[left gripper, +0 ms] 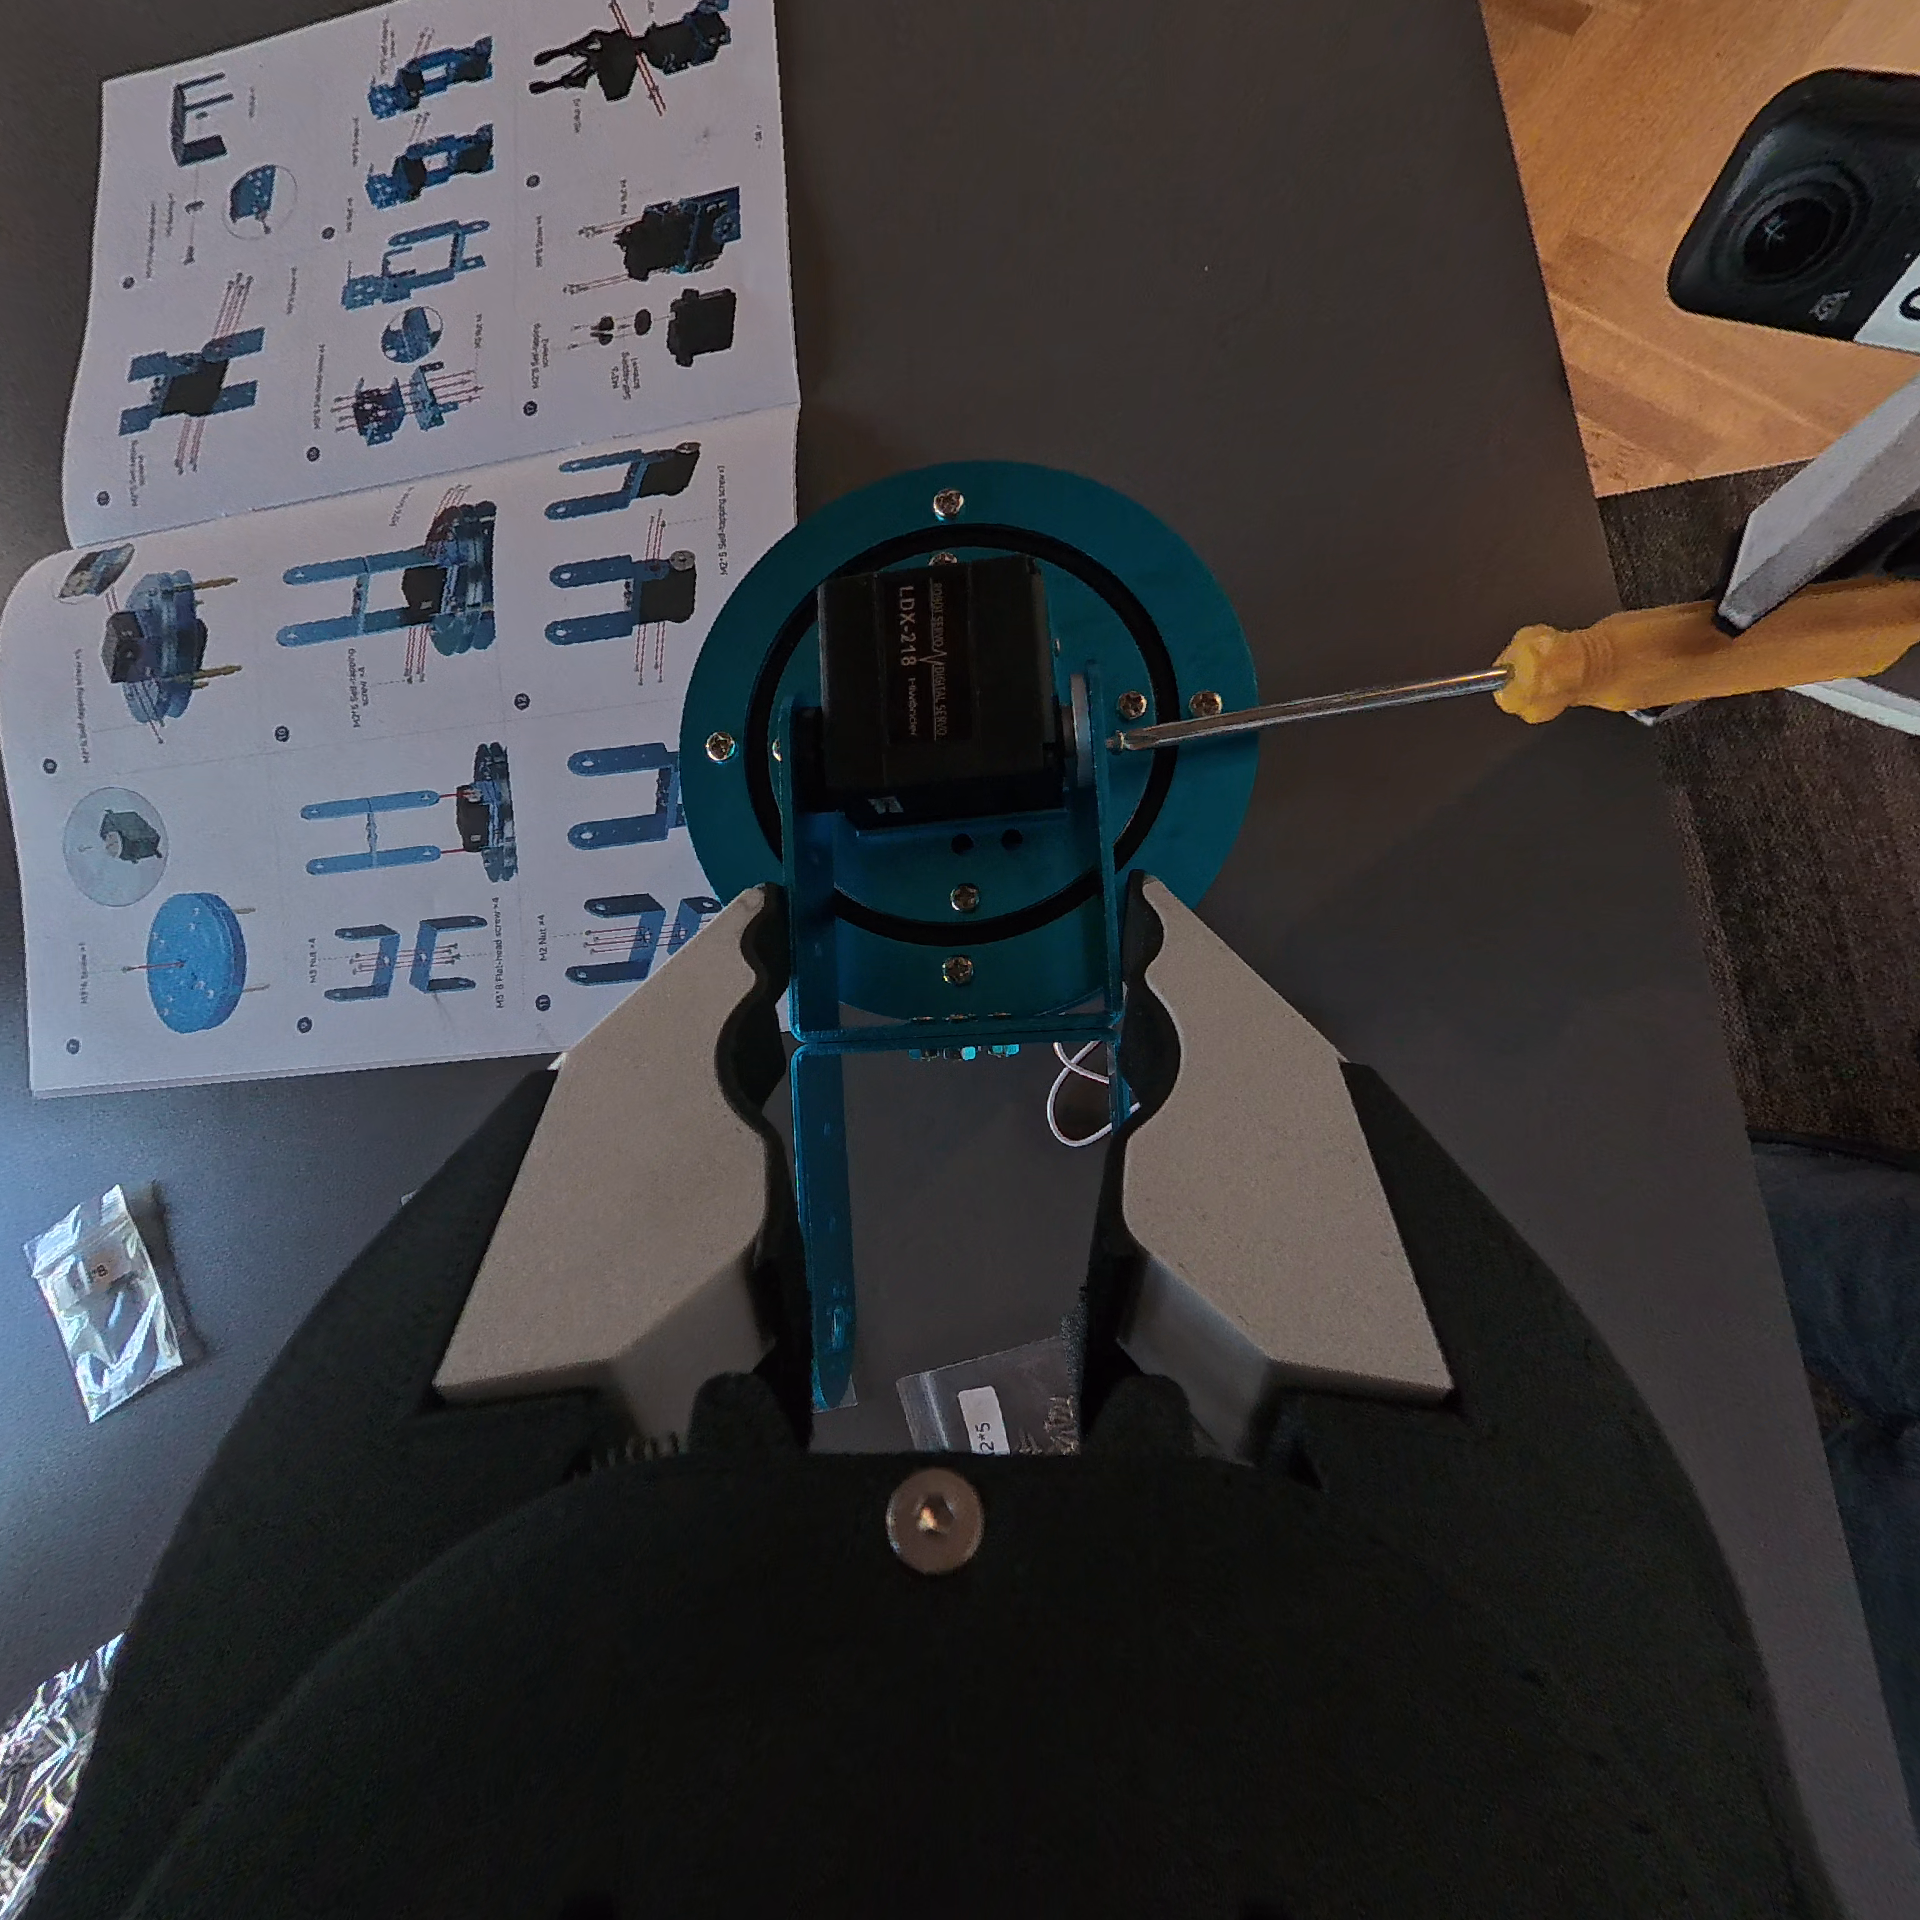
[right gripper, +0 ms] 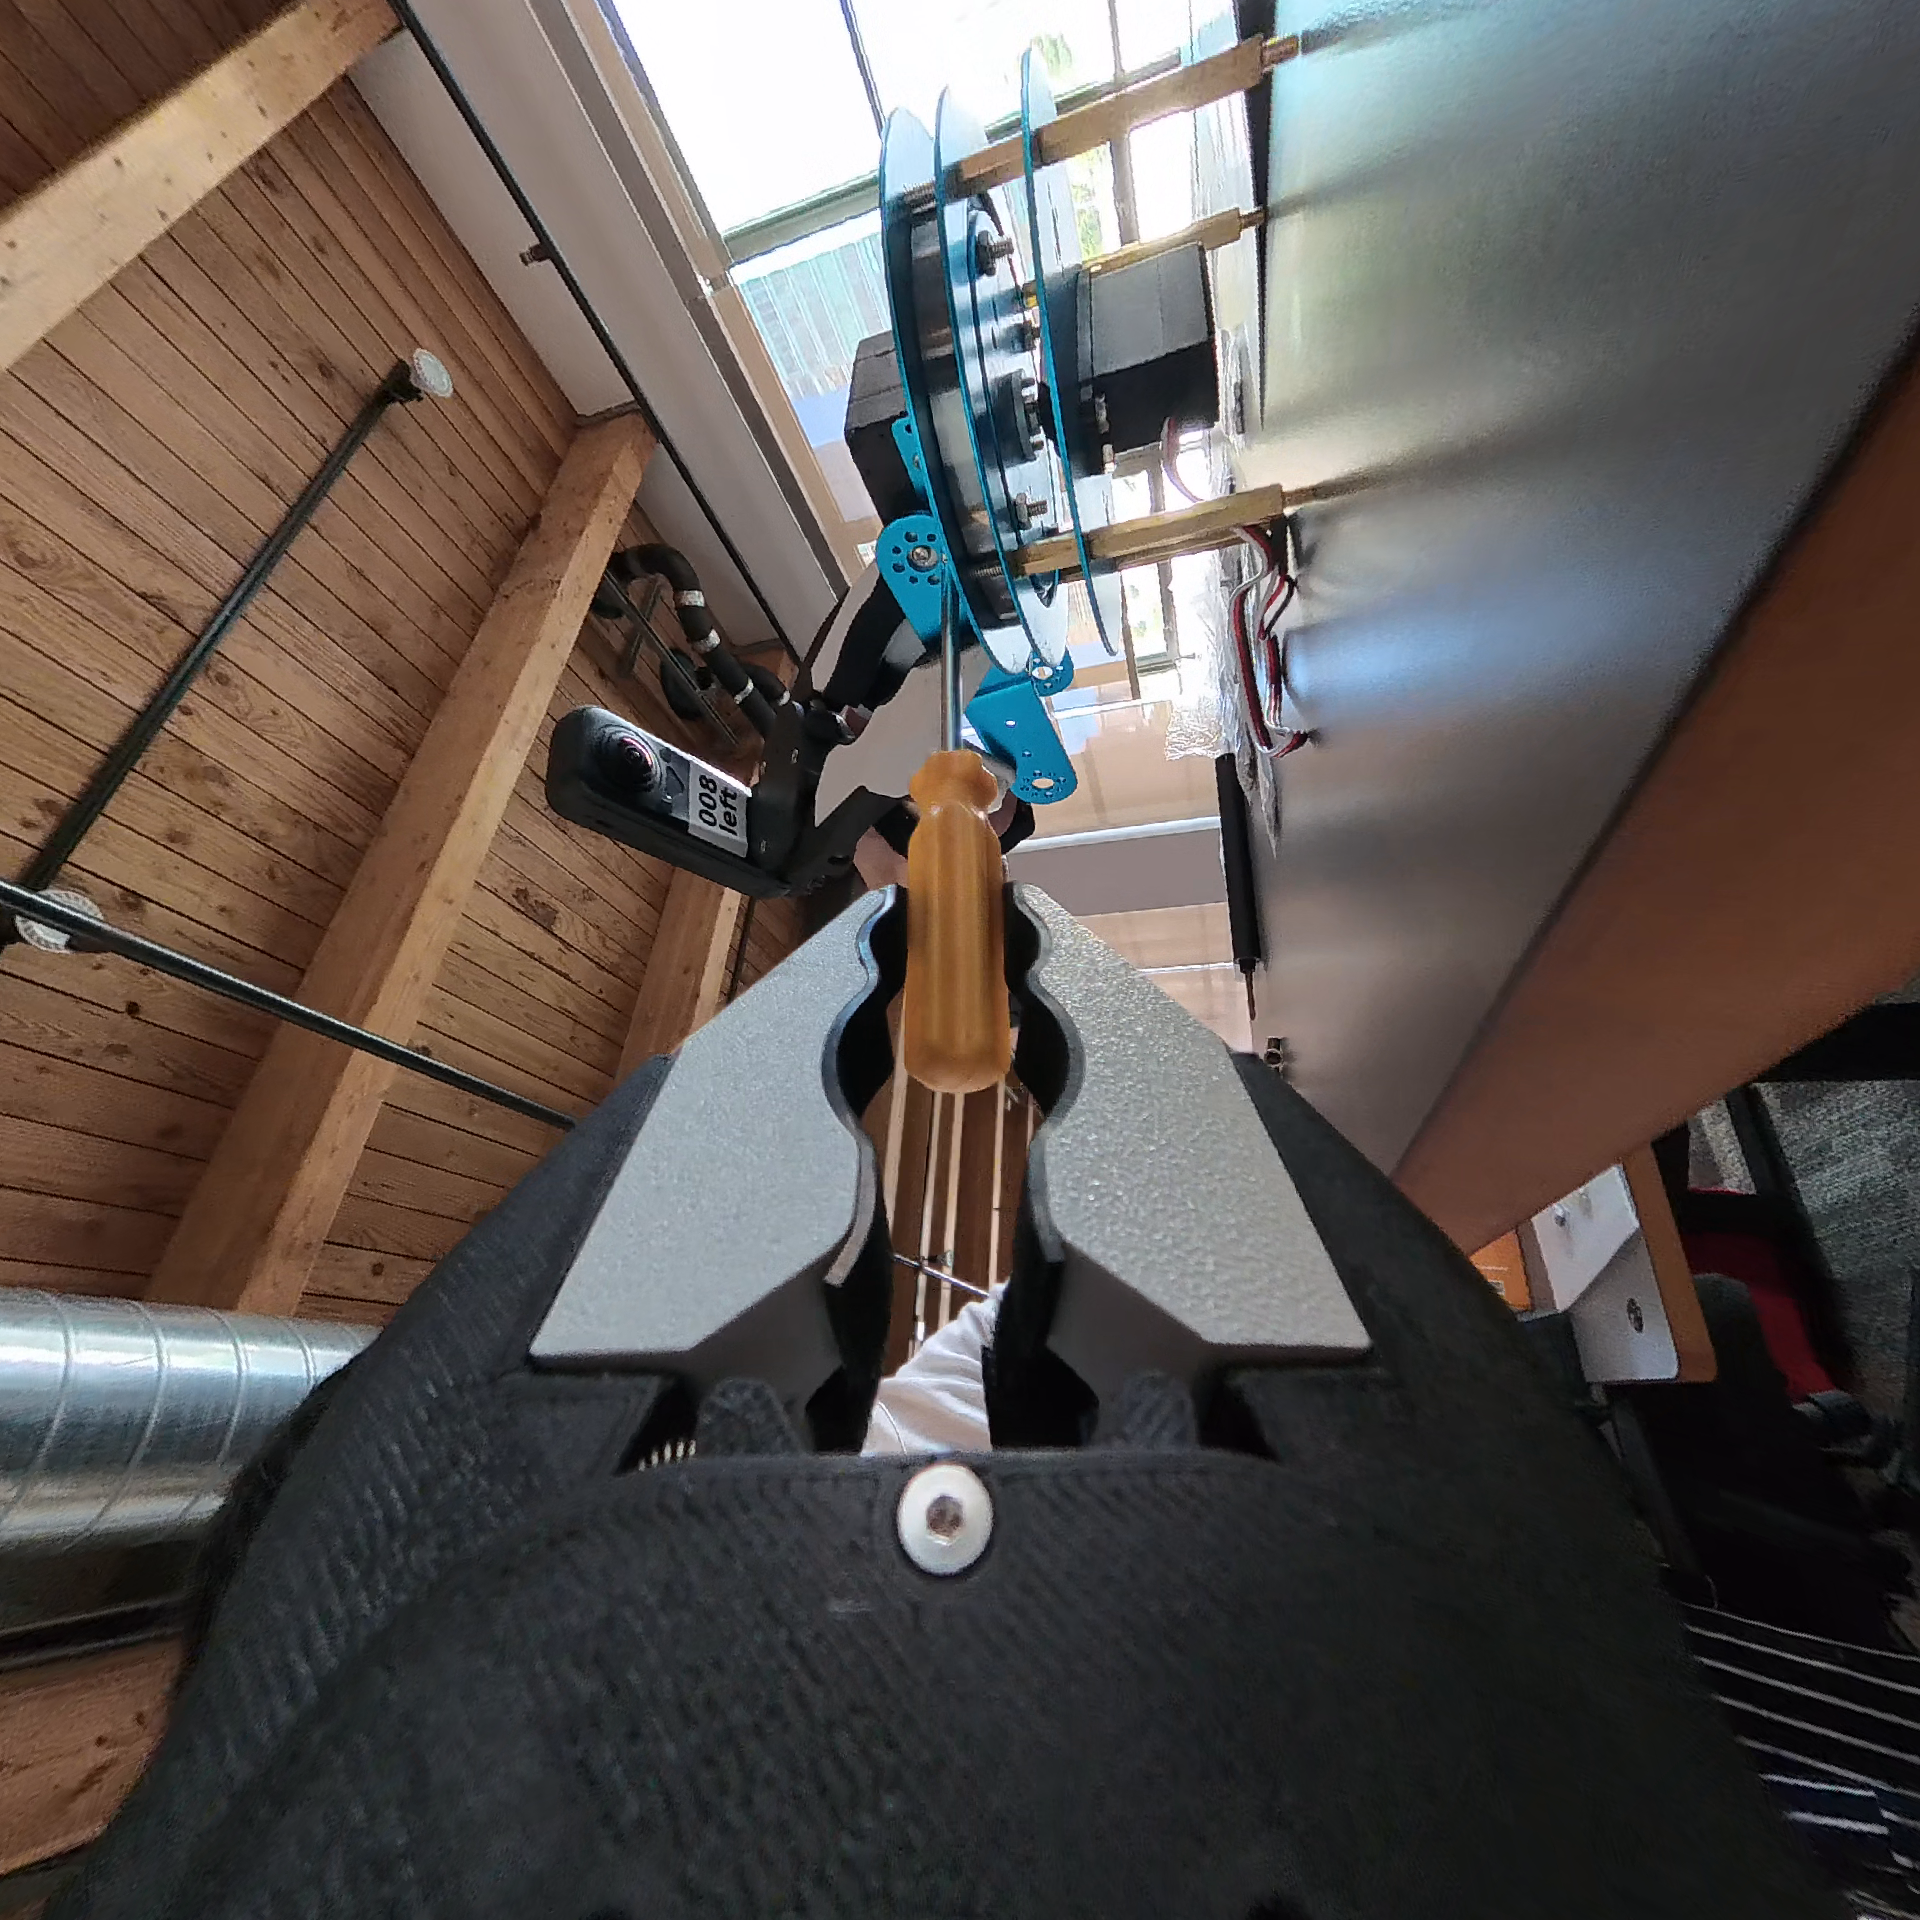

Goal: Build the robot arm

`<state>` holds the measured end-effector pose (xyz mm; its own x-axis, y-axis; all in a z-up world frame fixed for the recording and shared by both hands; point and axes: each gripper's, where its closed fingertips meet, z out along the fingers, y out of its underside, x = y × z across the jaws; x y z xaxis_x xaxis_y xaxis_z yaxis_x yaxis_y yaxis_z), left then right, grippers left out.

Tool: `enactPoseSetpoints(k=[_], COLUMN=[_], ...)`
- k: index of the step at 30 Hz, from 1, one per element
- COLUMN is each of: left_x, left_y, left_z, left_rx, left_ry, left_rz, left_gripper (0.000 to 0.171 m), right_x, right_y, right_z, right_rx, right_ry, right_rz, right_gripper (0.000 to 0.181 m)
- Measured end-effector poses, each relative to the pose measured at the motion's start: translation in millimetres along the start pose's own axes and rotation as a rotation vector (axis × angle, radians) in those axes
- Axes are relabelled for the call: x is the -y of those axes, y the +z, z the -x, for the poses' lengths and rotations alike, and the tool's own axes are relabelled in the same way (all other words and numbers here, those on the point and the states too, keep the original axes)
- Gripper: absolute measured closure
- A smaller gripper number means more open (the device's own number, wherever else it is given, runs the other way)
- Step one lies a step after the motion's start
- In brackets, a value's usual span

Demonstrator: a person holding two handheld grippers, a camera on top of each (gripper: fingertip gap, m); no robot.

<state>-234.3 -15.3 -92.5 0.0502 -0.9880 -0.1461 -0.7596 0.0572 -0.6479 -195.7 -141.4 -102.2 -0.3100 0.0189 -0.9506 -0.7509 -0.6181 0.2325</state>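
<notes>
The blue round base (left gripper: 1195, 623) stands on the dark table (left gripper: 1247, 260) on brass standoffs (right gripper: 1143, 535), with 1 black servo (left gripper: 930, 675) seated in a blue U-shaped bracket (left gripper: 821, 935) on top and a second servo (right gripper: 1143, 353) slung beneath the plates. Several screws already sit in the ring and plate, so the stack looks largely assembled, by my reading. The left gripper (left gripper: 951, 935) has its 2 grey fingers closed against the bracket's side arms, pinching the frame between them. The right gripper (right gripper: 951, 925) is clamped on the amber handle of a screwdriver (right gripper: 954, 914), whose shaft runs level to the bracket's side, its tip resting at a screw by the servo's pivot disc (left gripper: 1120, 740); whether that screw is seated I cannot tell. Just left of the base lies an open instruction booklet (left gripper: 416, 520); small foil bags (left gripper: 104, 1299) lie nearer the table edge
</notes>
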Motion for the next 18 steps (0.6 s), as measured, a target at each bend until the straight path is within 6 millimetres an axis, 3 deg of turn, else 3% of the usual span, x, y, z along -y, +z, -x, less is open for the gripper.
enactPoseSetpoints(k=[18], left_x=[-0.4], left_y=[-0.1], left_z=[0.6], left_rx=[-0.005], left_ry=[-0.002], left_rz=[-0.001], left_gripper=[0.108], right_x=[-7.2], right_y=[-4.1], right_z=[-0.7], right_rx=[-0.077], right_ry=[-0.223], right_rz=[0.017], right_gripper=[0.165])
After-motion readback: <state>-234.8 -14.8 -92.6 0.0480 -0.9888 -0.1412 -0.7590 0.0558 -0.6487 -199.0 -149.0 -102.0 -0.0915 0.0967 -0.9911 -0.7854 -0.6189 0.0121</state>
